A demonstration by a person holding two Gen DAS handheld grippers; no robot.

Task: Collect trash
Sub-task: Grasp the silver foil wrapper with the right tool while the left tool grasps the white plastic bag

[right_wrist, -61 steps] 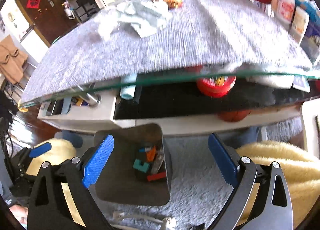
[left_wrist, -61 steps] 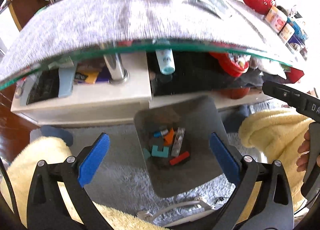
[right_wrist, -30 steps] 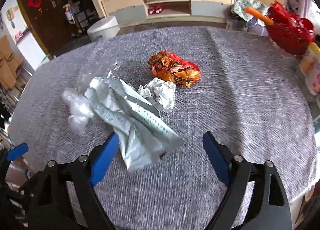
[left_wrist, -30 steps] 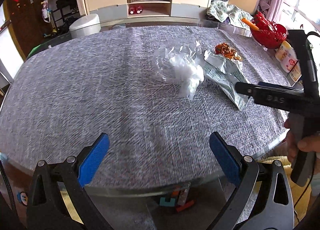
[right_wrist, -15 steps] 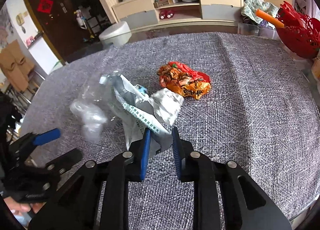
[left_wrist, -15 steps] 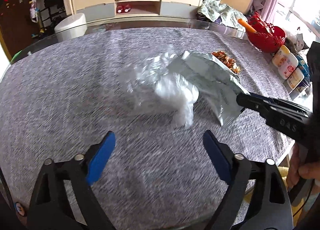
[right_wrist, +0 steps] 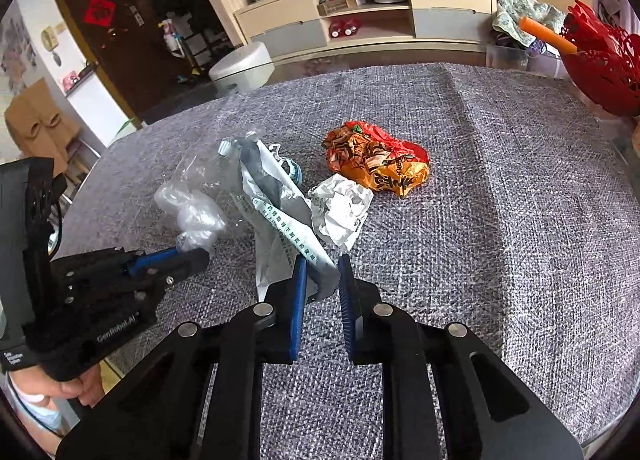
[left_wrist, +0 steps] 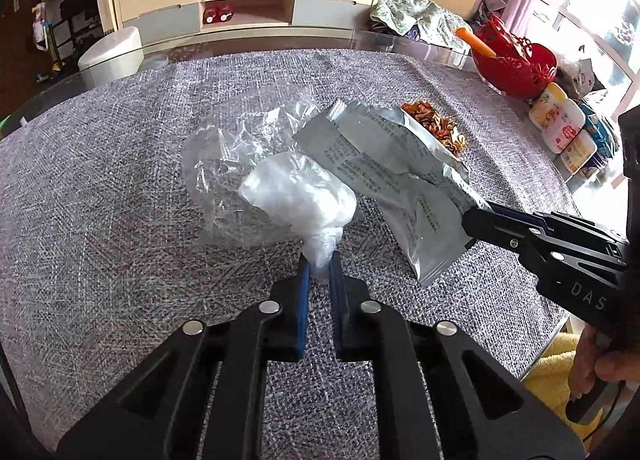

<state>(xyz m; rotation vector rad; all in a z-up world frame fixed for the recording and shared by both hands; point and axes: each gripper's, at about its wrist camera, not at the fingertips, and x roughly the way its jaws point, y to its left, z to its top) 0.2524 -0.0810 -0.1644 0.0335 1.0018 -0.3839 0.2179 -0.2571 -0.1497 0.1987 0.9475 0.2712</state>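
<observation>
My left gripper (left_wrist: pixel 319 265) has just been closing and now pinches the twisted tail of the clear plastic bag (left_wrist: pixel 280 184), which lies crumpled on the grey woven cloth (left_wrist: pixel 100 188) covering the table. My right gripper (right_wrist: pixel 322 270) has also just been closing; its blue pads (right_wrist: pixel 299 276) clamp the near corner of the silver foil pouch (right_wrist: pixel 280 220), whose far end overlaps the bag. Just beside the pouch lies a crumpled white paper (right_wrist: pixel 340 208), touching an orange snack wrapper (right_wrist: pixel 376 164) behind it. A red basket (left_wrist: pixel 514 60) stands at the table's far right edge.
</observation>
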